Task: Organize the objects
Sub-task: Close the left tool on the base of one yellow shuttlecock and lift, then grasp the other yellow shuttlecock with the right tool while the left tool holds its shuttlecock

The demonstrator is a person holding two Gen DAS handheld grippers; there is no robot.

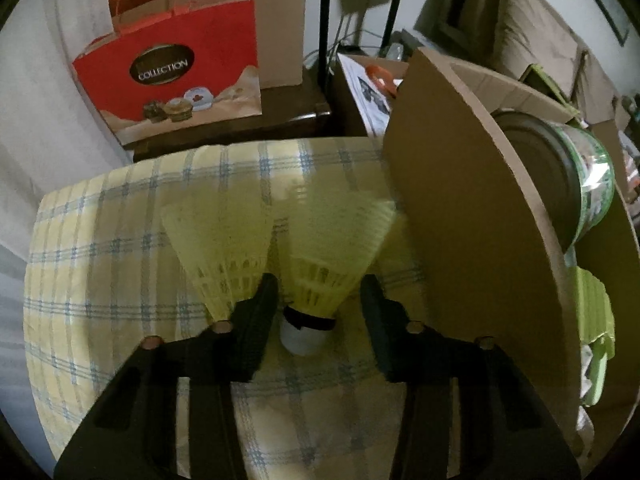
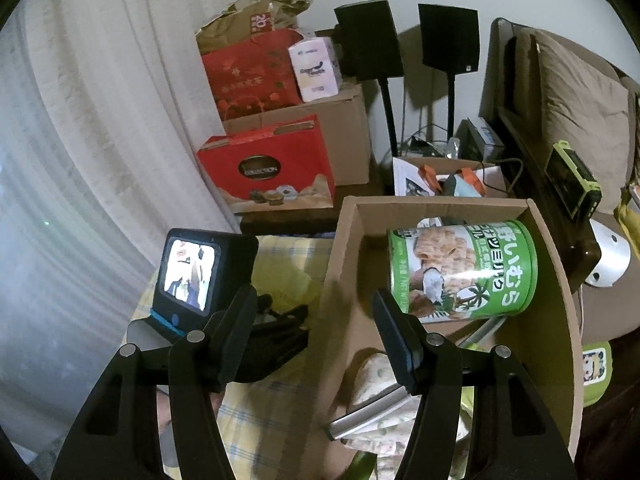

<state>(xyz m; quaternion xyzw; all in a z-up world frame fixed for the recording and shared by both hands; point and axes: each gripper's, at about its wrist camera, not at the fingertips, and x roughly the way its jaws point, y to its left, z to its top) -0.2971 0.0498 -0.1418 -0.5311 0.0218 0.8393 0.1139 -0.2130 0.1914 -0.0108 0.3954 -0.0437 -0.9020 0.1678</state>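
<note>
straddling right shuttlecock (image 1: 320, 280) with left gripper (image 1: 320, 300), jaws partly closed around cork base, pads not clearly pressing yet (contact hard to tell). second shuttlecock (image 1: 218, 236) lies at its 10 o'clock, skirts touching, on plaid cloth (image 1: 100, 260). cardboard box (image 1: 460, 200) sits at 3 o'clock, likely destination; green can (image 2: 464, 268) already on its side inside. right gripper (image 2: 316, 304) hovers over box's near wall, jaws half open, empty, probably waiting.
</note>
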